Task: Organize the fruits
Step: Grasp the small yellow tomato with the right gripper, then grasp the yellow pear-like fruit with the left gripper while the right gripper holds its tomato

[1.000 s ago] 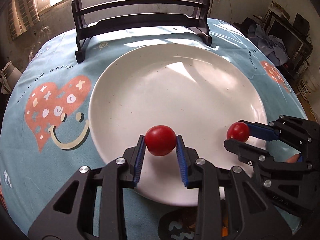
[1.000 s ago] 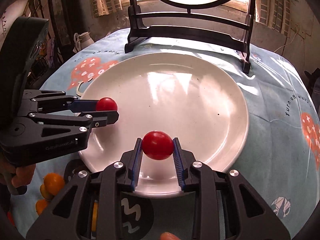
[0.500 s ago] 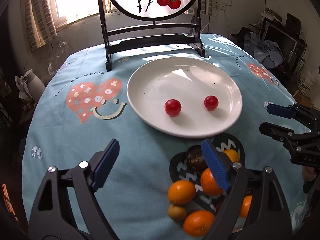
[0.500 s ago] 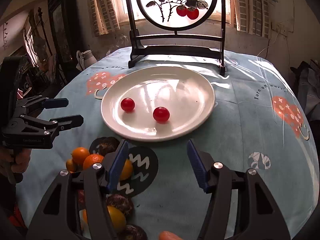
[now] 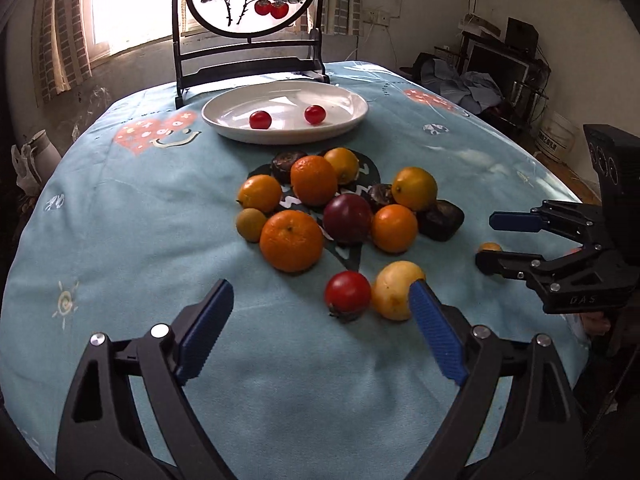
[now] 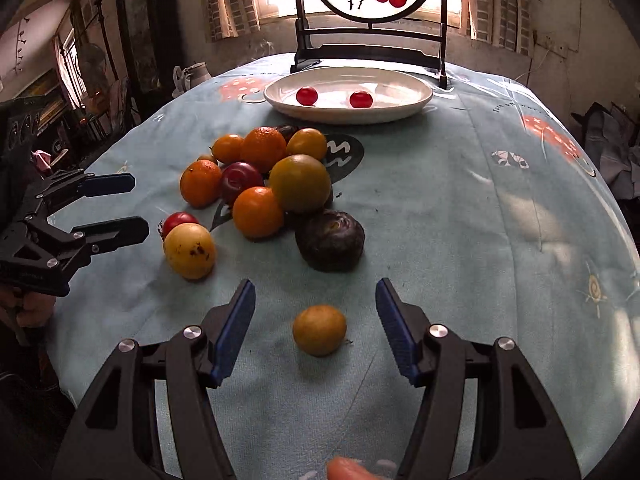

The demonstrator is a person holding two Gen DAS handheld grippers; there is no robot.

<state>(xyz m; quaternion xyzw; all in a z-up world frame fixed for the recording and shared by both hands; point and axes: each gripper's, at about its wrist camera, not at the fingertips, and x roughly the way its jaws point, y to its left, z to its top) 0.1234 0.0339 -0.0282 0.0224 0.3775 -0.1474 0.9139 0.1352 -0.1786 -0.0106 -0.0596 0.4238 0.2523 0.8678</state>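
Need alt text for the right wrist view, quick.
The open right gripper frames a small yellow-brown round fruit on the blue tablecloth. Beyond lie a pile of oranges and a white plate with two red cherry tomatoes.

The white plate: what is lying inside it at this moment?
Inside the white plate lie two cherry tomatoes, apart from each other. The near rim hides a little of its floor.
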